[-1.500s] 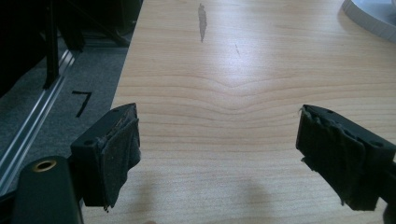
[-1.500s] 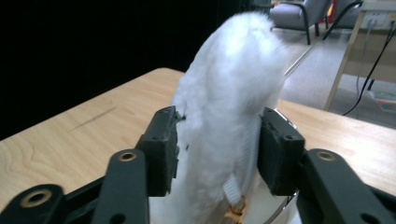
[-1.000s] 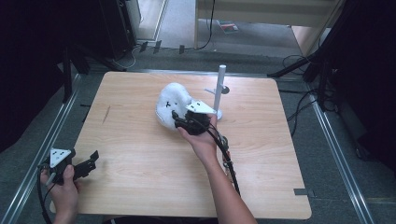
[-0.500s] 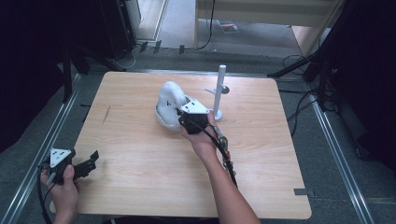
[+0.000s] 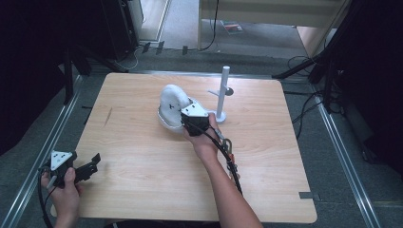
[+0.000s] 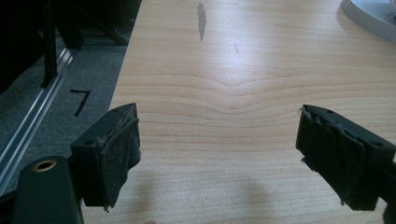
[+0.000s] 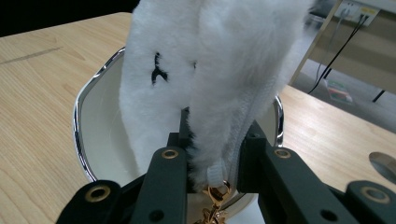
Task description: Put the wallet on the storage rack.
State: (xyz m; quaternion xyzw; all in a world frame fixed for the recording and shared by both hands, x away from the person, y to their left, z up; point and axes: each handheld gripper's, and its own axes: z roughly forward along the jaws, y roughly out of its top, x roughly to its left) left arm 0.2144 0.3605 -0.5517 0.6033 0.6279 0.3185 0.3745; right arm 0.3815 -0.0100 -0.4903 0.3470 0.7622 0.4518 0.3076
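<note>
Over at the near left corner of the pale wooden counter (image 5: 142, 166), the left hand-held gripper (image 5: 90, 165) rests in the person's left hand (image 5: 64, 190), released: in the left gripper view its two black padded jaws stand wide apart with bare wood grain between them and nothing in their hold. Ahead of it a dark streak (image 6: 201, 18) marks the wood, and far ahead to its right the curved white edge of the bowl (image 6: 369, 21) comes into that view.

Further right, near the middle of the counter, the right hand-held gripper (image 5: 183, 121) is held by the person's right hand (image 5: 204, 142), with its grey three-cornered plate on top and its black cable trailing back along the forearm. Its jaws have just been closing, and they are now clenched on the fluffy white plush toy (image 7: 205, 70), pinching its lower end, where a small white loop carries a gold clasp (image 7: 214, 193). The toy bears a small black stitched mark and rises straight ahead of the jaws. Behind and beneath it, just ahead of the gripper, sits the white bowl with a shiny silver rim (image 7: 93, 135). Just beside this gripper to its right, a slim grey post on a round base (image 5: 222, 92) stands upright on the counter.
</note>
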